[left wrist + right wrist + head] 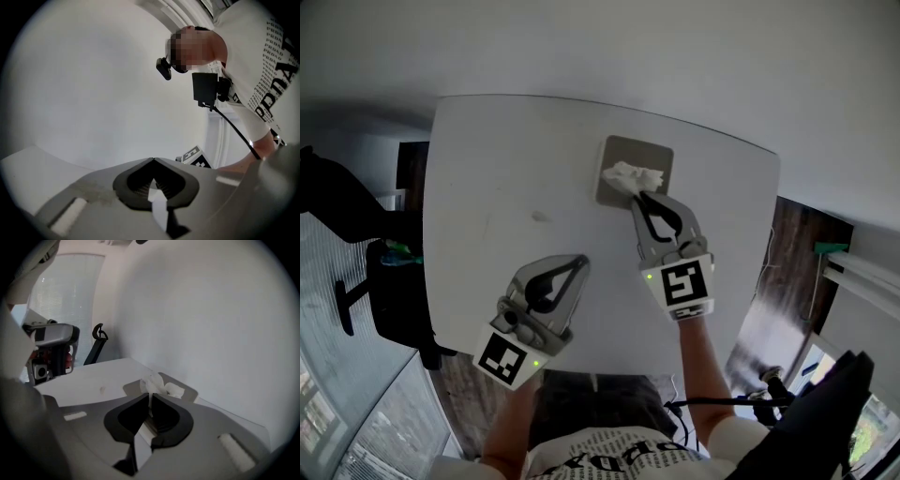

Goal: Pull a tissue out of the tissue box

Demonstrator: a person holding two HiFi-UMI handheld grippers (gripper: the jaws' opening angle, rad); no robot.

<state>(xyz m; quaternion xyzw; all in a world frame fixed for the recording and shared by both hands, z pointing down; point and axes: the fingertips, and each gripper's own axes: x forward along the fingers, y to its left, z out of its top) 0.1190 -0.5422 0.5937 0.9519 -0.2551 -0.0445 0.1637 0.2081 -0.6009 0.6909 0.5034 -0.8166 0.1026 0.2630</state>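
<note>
A flat grey-brown tissue box [652, 151] lies on the far side of the white table [487, 187]. A crumpled white tissue [631, 175] sticks up from its slot. My right gripper [636, 195] reaches the near edge of the box and is shut on the tissue. In the right gripper view the tissue [158, 384] rises from the box [188, 392], with a strip of it pinched between the tips of the right gripper [151, 395]. My left gripper [582, 259] hovers over the near middle of the table, shut and empty; in its own view the left gripper [153, 159] faces a bare wall.
A black office chair [389, 295] stands off the table's left edge. A small smudge [541, 217] marks the tabletop. The table's far edge runs just behind the box, close to the white wall. A dark chair [96, 345] shows beyond the table in the right gripper view.
</note>
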